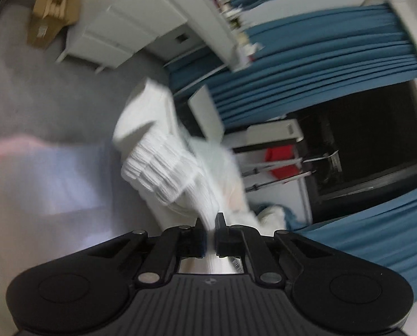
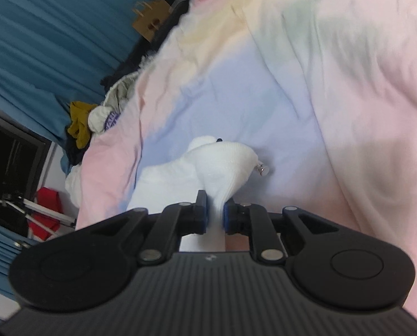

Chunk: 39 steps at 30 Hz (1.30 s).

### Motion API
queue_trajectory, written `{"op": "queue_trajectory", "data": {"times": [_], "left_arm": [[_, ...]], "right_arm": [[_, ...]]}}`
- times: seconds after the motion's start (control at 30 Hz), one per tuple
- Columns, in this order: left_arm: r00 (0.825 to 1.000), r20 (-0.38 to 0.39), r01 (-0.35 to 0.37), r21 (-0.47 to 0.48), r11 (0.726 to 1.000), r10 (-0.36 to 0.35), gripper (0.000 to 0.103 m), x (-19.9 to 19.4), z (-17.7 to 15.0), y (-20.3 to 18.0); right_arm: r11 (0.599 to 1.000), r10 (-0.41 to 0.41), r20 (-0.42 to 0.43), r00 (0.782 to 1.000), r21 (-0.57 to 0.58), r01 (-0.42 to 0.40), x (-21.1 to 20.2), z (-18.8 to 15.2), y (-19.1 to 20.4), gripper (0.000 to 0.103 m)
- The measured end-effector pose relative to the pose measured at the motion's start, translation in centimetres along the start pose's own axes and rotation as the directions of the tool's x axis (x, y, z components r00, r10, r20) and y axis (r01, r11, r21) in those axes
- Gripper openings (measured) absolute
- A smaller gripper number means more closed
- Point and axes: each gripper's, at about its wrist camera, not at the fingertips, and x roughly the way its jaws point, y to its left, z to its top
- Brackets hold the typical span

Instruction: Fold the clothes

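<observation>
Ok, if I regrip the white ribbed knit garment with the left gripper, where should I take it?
Probably the ribbed cuff band of the white ribbed knit garment, approached from its open lower edge: it looks thick and straight-edged. The left gripper now pinches thinner bunched fabric; the right gripper also pinches white cloth.

I see the garment (image 2: pixel 222 165) bunched ahead of my right claw (image 2: pixel 215 214), over the bed (image 2: pixel 334 98), a clothes pile (image 2: pixel 96 120) far left

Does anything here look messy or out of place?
Yes. At the far edge of the pastel bedspread a heap of unfolded clothes lies crumpled. The white garment is bunched, pinched by both the right gripper and left gripper.
</observation>
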Motion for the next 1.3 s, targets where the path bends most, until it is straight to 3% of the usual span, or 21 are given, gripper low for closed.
{"op": "queue_trajectory", "data": {"times": [0.1, 0.27, 0.37, 0.5, 0.53, 0.57, 0.67, 0.77, 0.87, 1.0, 1.07, 1.13, 1.2, 1.3], "left_arm": [[0.999, 0.048, 0.014, 0.053, 0.999, -0.016, 0.003, -2.0, 0.4, 0.5], [0.996, 0.081, 0.021, 0.080, 0.997, -0.028, 0.003, -2.8, -1.1, 2.2], [0.997, 0.076, 0.026, 0.067, 0.997, -0.032, 0.003, -3.1, -1.4, 3.0], [0.995, 0.093, 0.012, 0.103, 0.995, -0.022, 0.003, -3.1, -1.6, 3.2], [0.995, 0.094, 0.016, 0.107, 0.994, -0.026, 0.003, -3.0, -1.6, 3.2], [0.995, 0.094, 0.021, 0.107, 0.994, -0.031, 0.003, -2.7, -1.6, 3.2], [0.995, 0.095, 0.027, 0.110, 0.994, -0.037, 0.003, -2.3, -1.6, 3.3], [0.994, 0.095, 0.046, 0.101, 0.994, -0.056, 0.003, -2.0, -1.3, 3.9], [0.993, 0.091, 0.073, 0.081, 0.994, -0.081, 0.003, -2.0, -1.1, 4.5], [0.993, 0.089, 0.080, 0.044, 0.996, -0.083, 0.003, -2.5, -1.1, 5.1], [0.994, 0.083, 0.061, 0.045, 0.997, -0.065, 0.003, -2.8, -1.2, 5.1], [0.998, 0.055, 0.029, 0.070, 0.997, -0.033, 0.003, -2.9, -1.3, 4.7], [0.999, 0.036, -0.015, 0.093, 0.996, 0.012, 0.004, -3.0, -1.4, 4.4], [0.998, -0.005, -0.059, 0.102, 0.993, 0.060, 0.005, -2.8, -1.0, 4.6]], "right_arm": [[0.997, -0.003, -0.031, 1.000, 0.079, 0.005, -0.3, 0.0, -1.2, 0.021], [0.968, 0.031, -0.032, 0.999, 0.252, -0.022, -2.0, 0.1, -3.1, 0.045], [0.951, 0.049, -0.018, 0.999, 0.305, -0.041, -2.9, 0.3, -3.8, 0.045], [0.978, -0.025, 0.020, 1.000, 0.205, 0.020, -3.1, 0.6, -2.7, 0.041], [0.984, -0.042, 0.031, 0.999, 0.176, 0.036, -3.1, 0.6, -2.4, 0.027], [0.993, -0.051, 0.054, 0.997, 0.112, 0.044, -3.3, 0.6, -1.6, 0.021], [1.000, -0.001, 0.131, 0.991, 0.007, 0.000, -4.7, 0.6, 0.7, 0.012], [0.983, 0.162, 0.283, 0.945, -0.131, -0.129, -7.8, 0.2, 3.3, 0.011], [0.995, 0.068, 0.349, 0.935, -0.095, -0.037, -9.3, -0.5, 3.5, 0.010], [0.996, -0.062, 0.426, 0.903, -0.033, 0.085, -11.3, -1.4, 3.8, 0.010], [0.976, -0.218, 0.360, 0.907, 0.073, 0.206, -10.5, -1.6, 2.0, 0.010], [0.949, -0.313, 0.279, 0.908, 0.124, 0.289, -9.0, -1.5, 0.3, 0.010], [0.919, -0.389, 0.198, 0.900, 0.154, 0.364, -7.4, -1.4, -1.3, 0.010], [0.902, -0.419, 0.142, 0.897, 0.180, 0.393, -5.9, -1.1, -2.5, 0.011]]}}
